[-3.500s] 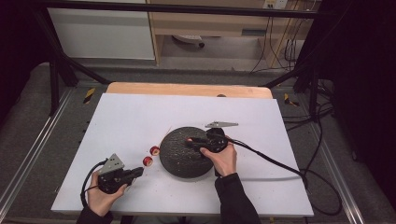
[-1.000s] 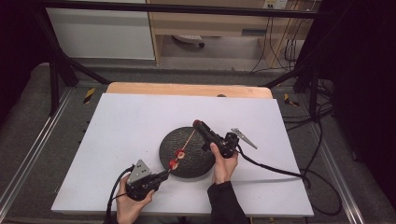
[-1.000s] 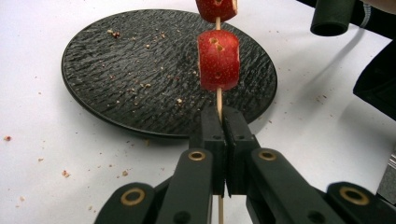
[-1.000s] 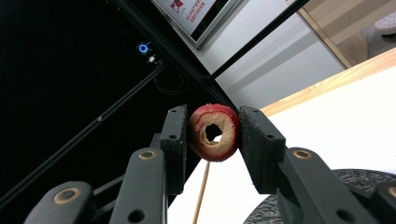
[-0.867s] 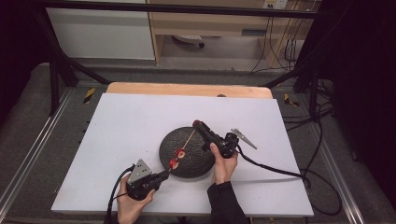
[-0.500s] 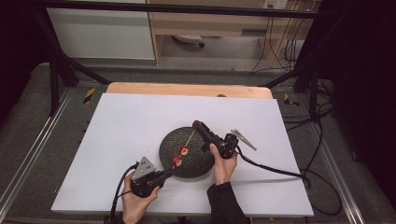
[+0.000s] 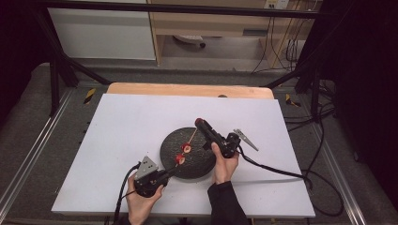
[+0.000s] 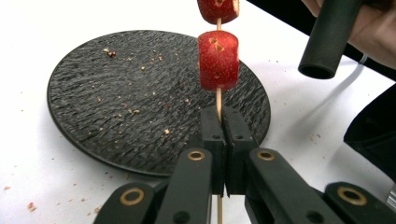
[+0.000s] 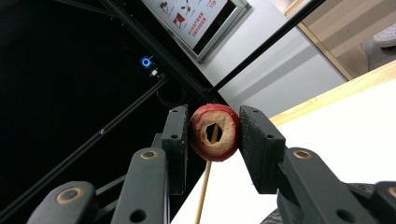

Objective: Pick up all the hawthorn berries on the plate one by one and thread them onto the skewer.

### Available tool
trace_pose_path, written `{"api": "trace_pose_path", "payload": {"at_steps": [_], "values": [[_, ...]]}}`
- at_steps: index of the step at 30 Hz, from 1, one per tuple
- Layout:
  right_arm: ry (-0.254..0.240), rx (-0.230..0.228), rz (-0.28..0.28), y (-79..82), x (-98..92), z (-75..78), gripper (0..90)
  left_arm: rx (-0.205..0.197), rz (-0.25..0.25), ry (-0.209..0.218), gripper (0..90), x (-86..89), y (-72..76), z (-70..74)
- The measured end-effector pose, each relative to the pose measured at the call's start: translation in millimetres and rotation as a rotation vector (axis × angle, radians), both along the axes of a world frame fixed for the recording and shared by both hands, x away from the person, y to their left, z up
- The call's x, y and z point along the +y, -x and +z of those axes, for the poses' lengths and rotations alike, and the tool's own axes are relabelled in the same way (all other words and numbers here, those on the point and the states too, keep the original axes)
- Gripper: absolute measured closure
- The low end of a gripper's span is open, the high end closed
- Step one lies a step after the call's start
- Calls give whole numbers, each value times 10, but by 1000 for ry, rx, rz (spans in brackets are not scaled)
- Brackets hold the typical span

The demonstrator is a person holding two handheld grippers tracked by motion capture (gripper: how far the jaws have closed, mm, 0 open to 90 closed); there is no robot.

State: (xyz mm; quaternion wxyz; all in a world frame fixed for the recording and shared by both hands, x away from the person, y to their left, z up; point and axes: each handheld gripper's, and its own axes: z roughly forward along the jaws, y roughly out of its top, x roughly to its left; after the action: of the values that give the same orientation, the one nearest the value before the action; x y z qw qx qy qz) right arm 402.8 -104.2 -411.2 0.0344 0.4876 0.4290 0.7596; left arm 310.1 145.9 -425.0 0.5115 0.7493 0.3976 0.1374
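A thin wooden skewer (image 8: 218, 100) is being held over a dark round plate (image 7: 195, 164), slanting from the plate's near-left edge up toward its far side. Two red fruit pieces (image 8: 218, 59) are being carried on the skewer, one just above the other, a short way beyond the clamped end. The near end of the skewer is being gripped by the left hand-held gripper (image 8: 224, 140), whose jaws are pressed together on the stick. A third piece, a red ring-shaped slice (image 9: 215, 132) with a pale cut face and a hollow centre, is being clamped between the jaws of the right hand-held gripper (image 9: 214, 133), and the skewer is being seen through its hole. In the high view the right hand-held gripper (image 7: 201, 123) is being held above the plate's far-right rim. Crumbs are lying scattered on the plate, which is resting on the white worktop (image 7: 131, 122).
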Motion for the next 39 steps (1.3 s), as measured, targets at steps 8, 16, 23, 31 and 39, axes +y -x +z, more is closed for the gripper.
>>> {"api": "trace_pose_path", "payload": {"at_steps": [8,16,23,31,39], "values": [[-12,-2,-9,-13,-1,7,645,1,8,4,884,-20,11,-21],[-11,2,-14,19,19,-22,646,22,1,10,884,-110,-4,-17],[-2,24,15,30,6,-4,647,21,2,46,885,-149,-59,8],[32,34,43,76,34,-62,646,18,7,31,884,-179,-172,42],[81,44,80,108,44,-102,641,21,-7,29,884,-152,-207,23]]}}
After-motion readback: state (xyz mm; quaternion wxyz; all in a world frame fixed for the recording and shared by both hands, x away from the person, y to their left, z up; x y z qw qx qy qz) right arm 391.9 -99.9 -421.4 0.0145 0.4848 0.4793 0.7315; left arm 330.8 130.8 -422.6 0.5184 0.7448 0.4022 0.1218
